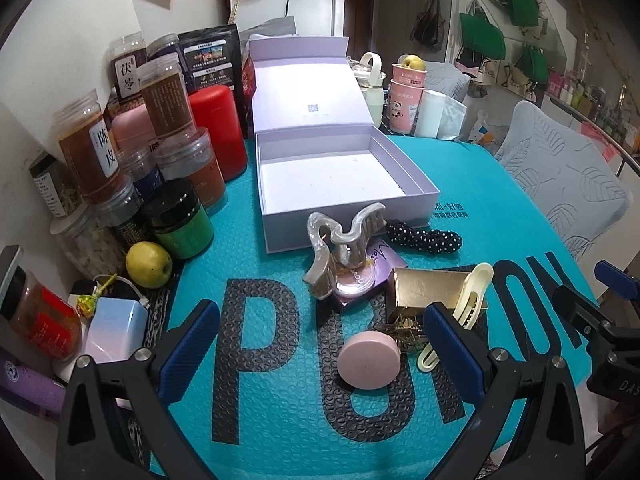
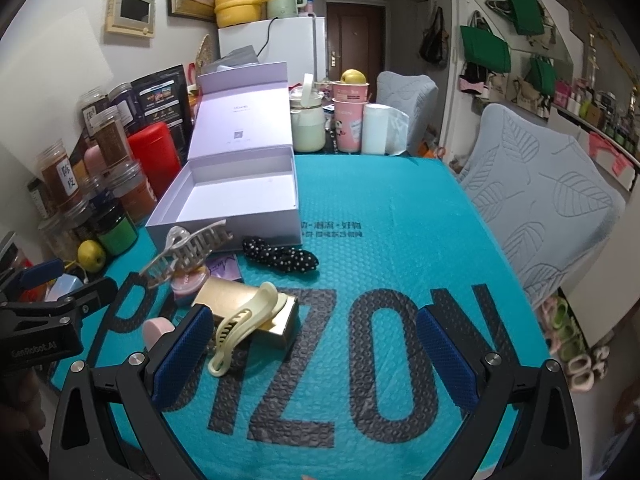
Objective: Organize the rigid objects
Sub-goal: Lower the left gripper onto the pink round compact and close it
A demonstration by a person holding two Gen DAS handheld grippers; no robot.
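- The box [image 1: 344, 184] is pale lilac card, its lid [image 1: 308, 92] hinged back and upright, its inside bare; it sits at centre frame on the teal mat [image 1: 280, 420] that covers the bench.
- Just below the box lies a heap: a pearly claw clip [image 1: 340, 244], a pink round case [image 1: 368, 360], a gold box [image 1: 424, 292], a cream clip [image 1: 472, 296], a dotted scrunchie [image 1: 424, 238] and a clear pink compact [image 1: 356, 282] on a purple card.
- The claw clip stands on the compact with its teeth downward; in the right wrist view its long axis runs from lower left to upper right, toward the front wall of the box.
- The cream clip leans on the gold box, long axis from lower left to upper right in both views, its toothed end low.
- Jars [image 1: 88, 152] and a red canister [image 1: 218, 132] crowd the left edge, close beside the box's left wall; a yellow-green fruit [image 1: 149, 265] sits below them.
- Right of the heap the mat lies open to its right edge, where 2 grey chairs [image 2: 540, 200] stand.
- The left hand-held gripper [image 1: 320, 356] is spread wide, the pink case between its pads, untouched.
- The right hand-held gripper [image 2: 316, 356] is also spread, its left pad [image 2: 184, 356] just beside the cream clip's toothed end.
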